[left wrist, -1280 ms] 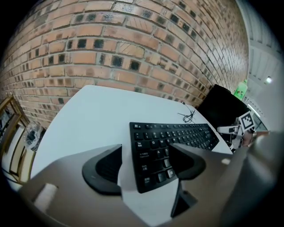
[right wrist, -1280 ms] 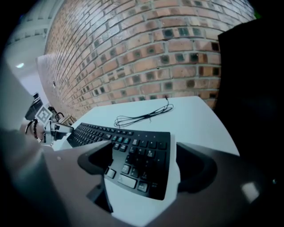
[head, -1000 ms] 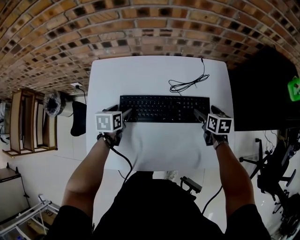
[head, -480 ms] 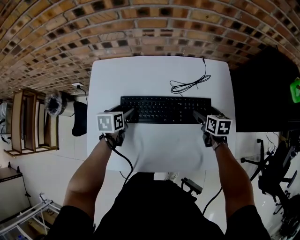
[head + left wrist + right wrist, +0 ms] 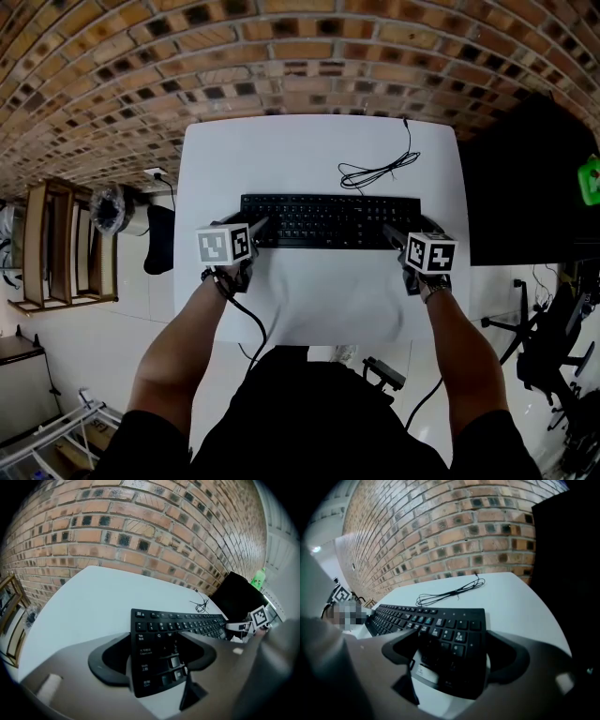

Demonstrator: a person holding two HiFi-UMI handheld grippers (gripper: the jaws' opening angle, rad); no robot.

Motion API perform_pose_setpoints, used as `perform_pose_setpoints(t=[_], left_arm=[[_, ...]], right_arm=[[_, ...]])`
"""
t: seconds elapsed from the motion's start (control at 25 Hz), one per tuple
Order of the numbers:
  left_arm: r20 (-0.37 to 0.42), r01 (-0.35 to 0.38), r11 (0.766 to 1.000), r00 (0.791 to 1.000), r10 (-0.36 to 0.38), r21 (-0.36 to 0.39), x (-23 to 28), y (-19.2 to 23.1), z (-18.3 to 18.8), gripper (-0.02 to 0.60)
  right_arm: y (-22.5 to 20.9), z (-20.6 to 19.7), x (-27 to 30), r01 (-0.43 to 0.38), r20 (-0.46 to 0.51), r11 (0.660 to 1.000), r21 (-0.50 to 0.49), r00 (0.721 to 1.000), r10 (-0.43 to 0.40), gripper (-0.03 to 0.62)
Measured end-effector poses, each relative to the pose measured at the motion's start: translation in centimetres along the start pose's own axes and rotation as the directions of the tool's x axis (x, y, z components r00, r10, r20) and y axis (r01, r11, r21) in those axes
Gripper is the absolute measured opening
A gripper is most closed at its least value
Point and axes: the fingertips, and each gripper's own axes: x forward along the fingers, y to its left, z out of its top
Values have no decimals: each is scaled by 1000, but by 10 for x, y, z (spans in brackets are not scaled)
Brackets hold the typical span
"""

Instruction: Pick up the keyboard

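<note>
A black keyboard [image 5: 330, 219] lies across the middle of the white table [image 5: 309, 150], its thin black cable [image 5: 375, 171] coiled behind it. My left gripper [image 5: 255, 228] is at the keyboard's near left corner. In the left gripper view that gripper [image 5: 157, 658] is open, with one jaw outside the short edge and the other over the keys [image 5: 154, 644]. My right gripper [image 5: 394, 234] mirrors this at the near right corner. In the right gripper view it [image 5: 450, 656] is also open, and the keyboard's end [image 5: 454, 634] fills the gap between its jaws.
A black panel [image 5: 525, 187] stands just right of the table, with a green bottle [image 5: 589, 178] beyond it. A wooden shelf [image 5: 56, 244] is on the floor at the left and an office chair [image 5: 553, 337] at the lower right. A brick wall [image 5: 300, 47] backs the table.
My right gripper has slid inward, to the left, further over the keyboard's right end. The left gripper has edged slightly inward too. The keyboard has stayed in place.
</note>
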Motion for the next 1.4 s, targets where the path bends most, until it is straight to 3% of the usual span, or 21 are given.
perform_pose_setpoints(t=[0.52,0.8,1.2,1.4], left_arm=[[53,-17,1000,998,17,0,-17,-2,12,313],[133,-22,1000,991,20,14,-46,-14,29,313],[283,-15,1000,959,8,22,-103,-44,60,310],[350,1,1000,937,-11,27,-129,-61,72,308]], right_arm=[[10,14,-19,7,62,1000,-22,998,-6,454],[18,35,-45,6,132,999,-37,991,-1,453],[30,82,-107,10,291,998,-67,957,10,431],[36,105,-142,8,375,997,-81,927,23,431]])
